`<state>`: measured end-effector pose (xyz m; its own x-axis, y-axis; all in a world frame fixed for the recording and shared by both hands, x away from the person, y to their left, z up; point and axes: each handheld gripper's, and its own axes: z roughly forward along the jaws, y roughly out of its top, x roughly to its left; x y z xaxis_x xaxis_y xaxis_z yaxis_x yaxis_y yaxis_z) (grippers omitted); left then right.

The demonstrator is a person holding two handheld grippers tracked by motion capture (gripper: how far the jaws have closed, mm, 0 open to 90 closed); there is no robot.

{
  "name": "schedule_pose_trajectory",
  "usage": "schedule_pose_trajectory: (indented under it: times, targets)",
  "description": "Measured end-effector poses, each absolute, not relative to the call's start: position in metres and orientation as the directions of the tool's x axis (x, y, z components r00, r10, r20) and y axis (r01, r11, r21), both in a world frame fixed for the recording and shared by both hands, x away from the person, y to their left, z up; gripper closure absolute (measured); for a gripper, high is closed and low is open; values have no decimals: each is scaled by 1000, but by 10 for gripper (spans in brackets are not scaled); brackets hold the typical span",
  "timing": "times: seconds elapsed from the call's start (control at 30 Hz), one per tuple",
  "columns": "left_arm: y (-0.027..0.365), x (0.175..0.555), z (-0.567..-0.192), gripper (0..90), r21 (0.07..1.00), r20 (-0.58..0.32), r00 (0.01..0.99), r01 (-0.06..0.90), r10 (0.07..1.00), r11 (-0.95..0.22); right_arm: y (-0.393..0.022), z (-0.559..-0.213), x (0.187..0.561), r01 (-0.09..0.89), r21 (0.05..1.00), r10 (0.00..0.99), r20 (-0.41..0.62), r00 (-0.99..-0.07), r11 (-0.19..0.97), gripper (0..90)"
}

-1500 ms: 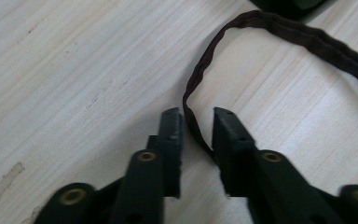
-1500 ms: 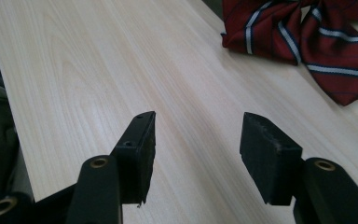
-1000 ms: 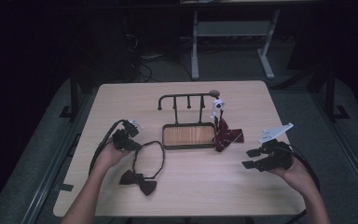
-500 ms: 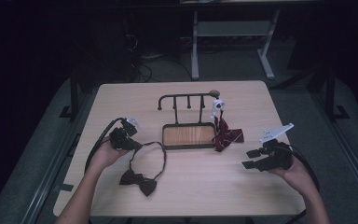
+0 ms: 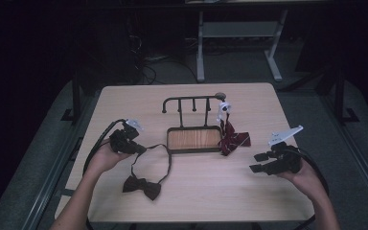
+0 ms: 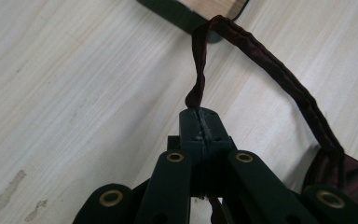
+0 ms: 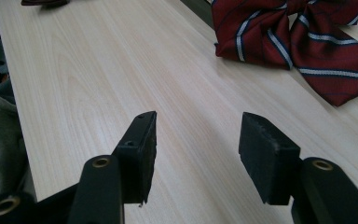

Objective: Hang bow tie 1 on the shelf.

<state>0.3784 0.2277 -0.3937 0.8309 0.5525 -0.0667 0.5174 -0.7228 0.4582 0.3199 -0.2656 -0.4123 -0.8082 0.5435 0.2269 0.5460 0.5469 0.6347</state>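
A pale wooden table (image 5: pixel 220 191) spreads beneath the fingers (image 7: pixel 142 140) of the right gripper (image 5: pixel 256 163) and those of the left gripper (image 5: pixel 141 149). Between the two pairs of fingers and farther back stands a dark metal stand (image 5: pixel 191 98) with a row of hooks over a wood-bottomed tray (image 5: pixel 194 139). One tray corner (image 6: pixel 186 11) lies just beyond the left fingers. A red striped bow tie (image 7: pixel 298 32) lies ahead of the right fingers, well apart from them, beside the tray. Above it sits a white clip (image 5: pixel 224 107). Far behind, a white desk frame (image 5: pixel 239 31) and cables (image 5: pixel 146 72) sit on the floor.
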Motion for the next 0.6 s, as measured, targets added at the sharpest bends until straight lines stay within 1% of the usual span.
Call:
schedule_pose_trajectory:
  times: [0.2, 0.33, 0.6]
  targets:
    - [228, 370, -382, 900, 473, -50, 838, 499, 544, -726, -264, -415, 322, 545, 626, 536, 230, -813, 558, 464]
    - [229, 366, -374, 900, 468, -30, 846, 483, 533, -741, -263, -415, 321, 542, 622, 530, 230, -816, 565, 464]
    - [234, 362, -357, 900, 477, -34, 859, 463, 511, -747, -266, -414, 319, 546, 624, 539, 226, -811, 559, 463]
